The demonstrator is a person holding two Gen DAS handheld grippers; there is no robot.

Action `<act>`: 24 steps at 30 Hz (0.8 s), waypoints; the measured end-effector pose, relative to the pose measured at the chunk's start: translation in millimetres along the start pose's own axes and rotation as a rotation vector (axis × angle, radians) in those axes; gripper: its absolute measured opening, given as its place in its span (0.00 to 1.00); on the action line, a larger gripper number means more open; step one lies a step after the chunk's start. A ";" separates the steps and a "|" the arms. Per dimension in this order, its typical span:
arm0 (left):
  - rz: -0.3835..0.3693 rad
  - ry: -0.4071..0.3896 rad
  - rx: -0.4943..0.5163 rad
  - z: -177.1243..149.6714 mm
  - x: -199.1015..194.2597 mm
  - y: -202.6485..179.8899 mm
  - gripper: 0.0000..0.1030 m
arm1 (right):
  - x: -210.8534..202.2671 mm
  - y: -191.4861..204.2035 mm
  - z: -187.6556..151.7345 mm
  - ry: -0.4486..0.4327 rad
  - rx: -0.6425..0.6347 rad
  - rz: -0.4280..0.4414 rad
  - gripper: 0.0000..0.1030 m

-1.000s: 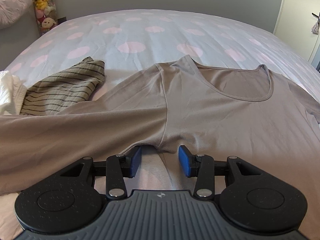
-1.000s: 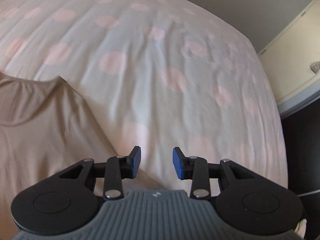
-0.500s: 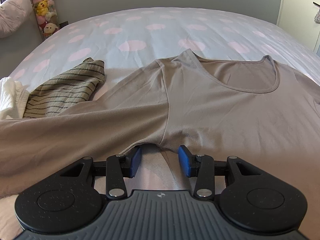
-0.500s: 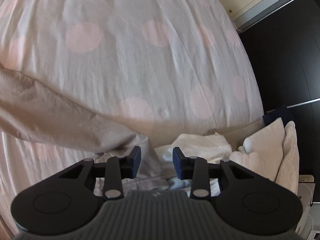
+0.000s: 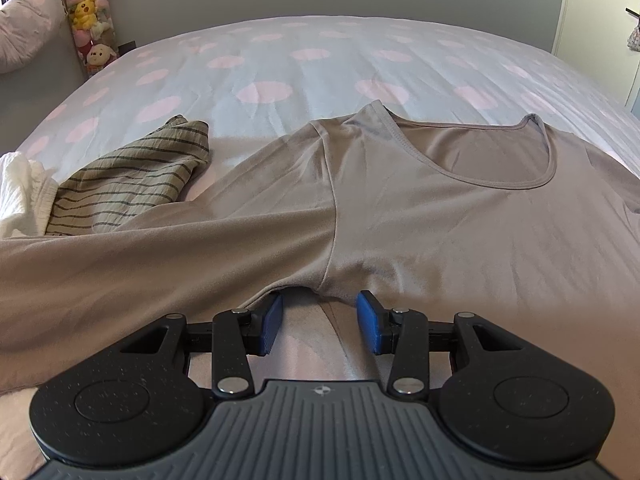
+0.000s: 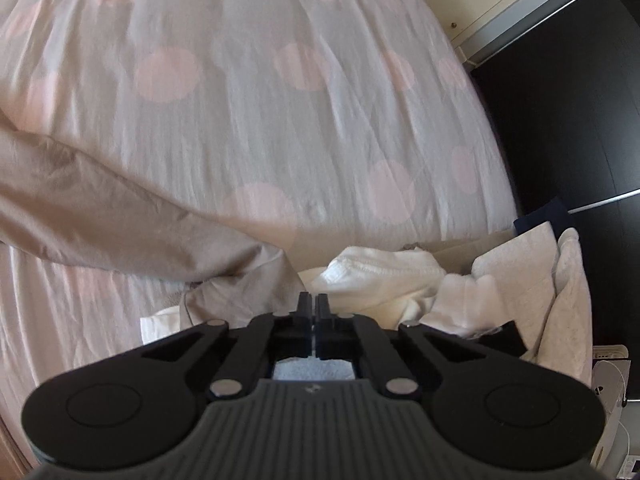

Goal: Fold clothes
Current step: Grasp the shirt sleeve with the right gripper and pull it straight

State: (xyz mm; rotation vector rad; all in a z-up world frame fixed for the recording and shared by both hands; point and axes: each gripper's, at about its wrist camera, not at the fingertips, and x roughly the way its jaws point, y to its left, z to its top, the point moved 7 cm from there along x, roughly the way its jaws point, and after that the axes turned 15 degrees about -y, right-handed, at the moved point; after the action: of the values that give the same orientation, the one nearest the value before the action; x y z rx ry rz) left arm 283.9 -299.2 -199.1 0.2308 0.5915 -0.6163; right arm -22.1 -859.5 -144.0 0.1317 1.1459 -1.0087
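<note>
Two grippers are working over the bed (image 5: 280,52). Left gripper (image 5: 319,317) is sitting with its blue pads (image 5: 269,324) wide apart at the shirt's (image 5: 440,208) underarm, where sleeve (image 5: 140,264) meets body; the pads are flanking the fabric edge, gripping nothing. Shirt is lying flat, neckline away, its sleeve stretching left beside a striped garment (image 5: 132,184) and white cloth (image 5: 20,196). Right gripper (image 6: 314,308) is sitting with its fingers pressed together at the bed's edge, just beside the sleeve end (image 6: 240,284); whether fabric is caught between them is unclear. White towels (image 6: 460,288) are lying beyond.
</note>
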 end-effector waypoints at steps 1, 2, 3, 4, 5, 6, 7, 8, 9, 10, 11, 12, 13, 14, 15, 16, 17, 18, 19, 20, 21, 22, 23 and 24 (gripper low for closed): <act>-0.002 -0.002 -0.003 0.4 -0.8 0.5 0.38 | -7.8 0.3 7.6 -0.021 -0.001 -0.007 0.01; -0.004 -0.006 -0.007 1.3 -1.9 1.2 0.38 | -15.7 0.7 15.2 -0.042 -0.001 -0.014 0.01; -0.004 -0.010 -0.014 2.5 -2.8 2.2 0.38 | -23.6 1.0 22.8 -0.063 -0.002 -0.021 0.01; -0.003 -0.015 -0.021 3.7 -3.6 3.3 0.38 | -31.5 1.3 30.4 -0.084 -0.003 -0.028 0.01; -0.004 -0.019 -0.029 5.0 -4.6 4.5 0.38 | -39.4 1.7 38.0 -0.106 -0.003 -0.035 0.01; -0.005 -0.023 -0.035 6.0 -5.4 5.4 0.38 | -47.4 2.0 45.7 -0.127 -0.004 -0.041 0.01; -0.006 -0.027 -0.041 6.9 -6.0 6.3 0.38 | -55.5 2.4 53.3 -0.148 -0.005 -0.048 0.01; -0.008 -0.030 -0.046 7.7 -6.4 7.2 0.38 | -63.5 2.7 60.9 -0.169 -0.005 -0.055 0.01; -0.010 -0.032 -0.051 8.2 -6.7 7.8 0.38 | -71.6 3.0 68.5 -0.190 -0.006 -0.062 0.01; -0.013 -0.033 -0.055 8.5 -7.1 8.1 0.38 | -79.7 3.4 76.2 -0.211 -0.007 -0.069 0.01; -0.017 -0.035 -0.059 8.7 -7.6 8.5 0.38 | -89.8 7.0 84.8 -0.236 -0.031 -0.082 0.01; -0.021 -0.036 -0.066 9.2 -8.2 9.2 0.38 | -101.0 12.5 94.0 -0.263 -0.070 -0.098 0.01; -0.024 -0.038 -0.073 9.8 -8.9 9.9 0.38 | -112.2 18.1 103.2 -0.290 -0.108 -0.115 0.01; -0.027 -0.041 -0.080 10.7 -9.7 10.7 0.38 | -123.6 23.8 112.5 -0.317 -0.146 -0.131 0.01; -0.029 -0.045 -0.088 11.9 -10.5 11.7 0.38 | -133.0 29.2 120.3 -0.334 -0.160 -0.132 0.01; -0.031 -0.050 -0.095 13.3 -11.6 12.7 0.38 | -141.5 34.5 127.2 -0.346 -0.162 -0.124 0.01; -0.032 -0.057 -0.103 15.2 -12.7 13.7 0.38 | -149.6 41.8 133.2 -0.356 -0.173 -0.115 0.01; -0.033 -0.063 -0.110 16.7 -13.7 14.6 0.38 | -157.5 50.2 138.6 -0.366 -0.189 -0.107 0.01; -0.035 -0.068 -0.117 17.9 -14.6 15.4 0.38 | -165.2 59.2 143.1 -0.377 -0.205 -0.097 0.01; -0.037 -0.073 -0.125 19.0 -15.6 16.4 0.38 | -172.6 69.4 147.1 -0.387 -0.222 -0.086 0.01; -0.039 -0.078 -0.132 20.1 -16.6 17.3 0.38 | -180.3 80.2 151.6 -0.395 -0.240 -0.075 0.01; -0.040 -0.082 -0.139 21.1 -17.5 18.3 0.38 | -188.4 91.4 155.9 -0.406 -0.260 -0.066 0.01; -0.042 -0.085 -0.146 22.1 -18.1 19.8 0.38 | -196.0 102.5 159.4 -0.417 -0.280 -0.057 0.01; -0.044 -0.088 -0.153 23.0 -18.6 20.9 0.38 | -203.9 114.0 163.3 -0.430 -0.301 -0.046 0.01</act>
State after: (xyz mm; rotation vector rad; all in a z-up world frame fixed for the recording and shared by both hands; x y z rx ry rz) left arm 294.6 -282.2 -168.9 0.0468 0.5566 -0.6176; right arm 163.8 -763.6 49.6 -0.3390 0.8927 -0.8407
